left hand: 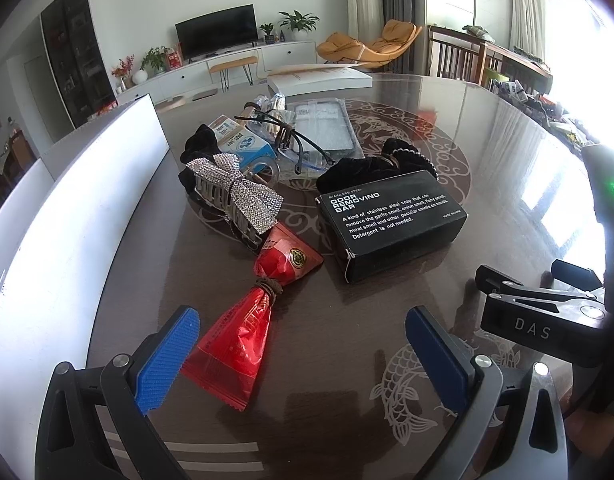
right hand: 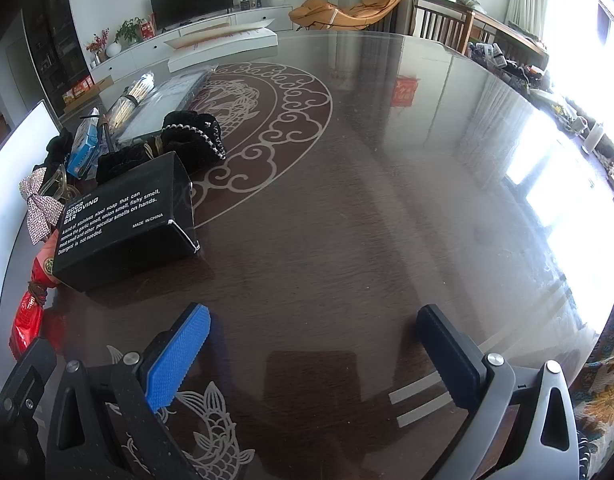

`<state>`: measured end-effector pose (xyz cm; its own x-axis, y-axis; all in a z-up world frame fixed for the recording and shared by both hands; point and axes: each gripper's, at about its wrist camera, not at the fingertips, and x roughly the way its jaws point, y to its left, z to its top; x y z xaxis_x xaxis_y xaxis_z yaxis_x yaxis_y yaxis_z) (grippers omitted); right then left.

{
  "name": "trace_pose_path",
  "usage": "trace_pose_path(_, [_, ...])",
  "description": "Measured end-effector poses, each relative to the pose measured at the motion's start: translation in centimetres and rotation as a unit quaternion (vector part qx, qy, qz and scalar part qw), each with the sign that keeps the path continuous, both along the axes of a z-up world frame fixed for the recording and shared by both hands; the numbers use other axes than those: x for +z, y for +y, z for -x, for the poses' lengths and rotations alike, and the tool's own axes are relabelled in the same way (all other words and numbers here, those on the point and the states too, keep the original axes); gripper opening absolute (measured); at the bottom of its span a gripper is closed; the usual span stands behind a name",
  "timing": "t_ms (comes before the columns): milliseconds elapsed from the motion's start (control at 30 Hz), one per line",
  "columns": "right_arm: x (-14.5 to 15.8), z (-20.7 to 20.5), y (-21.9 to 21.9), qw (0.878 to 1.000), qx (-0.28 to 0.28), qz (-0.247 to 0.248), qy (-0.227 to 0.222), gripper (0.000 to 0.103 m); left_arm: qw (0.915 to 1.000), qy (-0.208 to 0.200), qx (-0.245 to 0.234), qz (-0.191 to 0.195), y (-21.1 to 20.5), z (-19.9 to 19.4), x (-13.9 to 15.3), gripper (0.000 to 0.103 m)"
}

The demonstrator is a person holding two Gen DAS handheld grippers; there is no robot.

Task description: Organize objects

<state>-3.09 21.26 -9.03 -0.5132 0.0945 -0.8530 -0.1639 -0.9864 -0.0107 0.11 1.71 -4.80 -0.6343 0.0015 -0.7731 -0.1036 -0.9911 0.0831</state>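
We hold our left gripper (left hand: 299,356) wide open and empty just over the red snack packet (left hand: 243,328) on the tabletop (left hand: 487,160); our right gripper (right hand: 319,356) gapes empty beside the black soap box (right hand: 123,220).

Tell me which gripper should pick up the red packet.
Left. The red packet lies just ahead of the open left gripper, beside its blue pad. The right gripper, also open, faces bare table, with the packet far off to its left.

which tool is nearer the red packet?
Left. The left tool is open with the red packet lying beside its left finger. The right tool is open over bare table, the packet well off to its left.
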Motion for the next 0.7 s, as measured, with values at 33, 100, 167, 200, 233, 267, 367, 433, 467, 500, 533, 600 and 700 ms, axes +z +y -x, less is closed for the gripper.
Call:
trace_pose_path(33, [0.00, 0.00, 0.00, 1.000, 0.000, 0.000, 0.000, 0.103, 1.0000, 0.000, 0.000, 0.000, 0.03, 0.02, -0.03, 0.103])
trace_pose_path(100, [0.00, -0.01, 0.01, 1.000, 0.000, 0.000, 0.000, 0.103, 1.0000, -0.002, 0.000, 0.000, 0.02, 0.07, -0.08, 0.103])
trace_pose_path(167, [0.00, -0.02, 0.01, 1.000, 0.000, 0.000, 0.000, 0.103, 1.0000, -0.003, 0.000, 0.000, 0.05, 0.05, -0.11, 0.103])
trace_pose_path(200, [0.00, -0.03, 0.02, 1.000, 0.000, 0.000, 0.000, 0.103, 1.0000, -0.003, 0.000, 0.000, 0.07, 0.04, -0.13, 0.103])
trace_pose_path(233, [0.01, 0.00, 0.02, 1.000, 0.000, 0.000, 0.000, 0.103, 1.0000, -0.004, 0.000, 0.001, 0.09, 0.08, -0.15, 0.103])
trace_pose_path(267, [0.00, -0.02, 0.02, 1.000, 0.000, 0.000, 0.000, 0.103, 1.0000, -0.005, -0.001, 0.001, 0.10, 0.10, -0.18, 0.103])
trace_pose_path(367, [-0.01, -0.04, 0.03, 1.000, 0.000, 0.000, 0.000, 0.103, 1.0000, -0.007, -0.001, 0.002, 0.18, 0.13, -0.24, 0.103])
trace_pose_path(433, [0.00, -0.04, 0.04, 1.000, 0.000, 0.000, 0.000, 0.103, 1.0000, -0.007, -0.002, 0.003, 0.19, 0.17, -0.24, 0.103])
trace_pose_path(467, [-0.01, -0.05, 0.04, 1.000, 0.000, 0.000, 0.000, 0.103, 1.0000, -0.007, -0.002, 0.002, 0.20, 0.17, -0.24, 0.103])
trace_pose_path(500, [-0.01, -0.06, 0.04, 1.000, 0.000, 0.000, 0.000, 0.103, 1.0000, -0.007, -0.002, 0.003, 0.20, 0.17, -0.25, 0.103])
trace_pose_path(533, [0.00, -0.03, 0.04, 1.000, 0.000, 0.000, 0.000, 0.103, 1.0000, -0.008, -0.002, 0.003, 0.22, 0.17, -0.26, 0.103])
trace_pose_path(600, [-0.01, -0.06, 0.05, 1.000, 0.000, 0.000, 0.000, 0.103, 0.9999, -0.010, -0.002, 0.003, 0.24, 0.18, -0.32, 0.103])
trace_pose_path(700, [0.00, -0.05, 0.06, 1.000, 0.000, 0.000, 0.000, 0.103, 0.9999, -0.011, -0.002, 0.003, 0.33, 0.14, -0.35, 0.103])
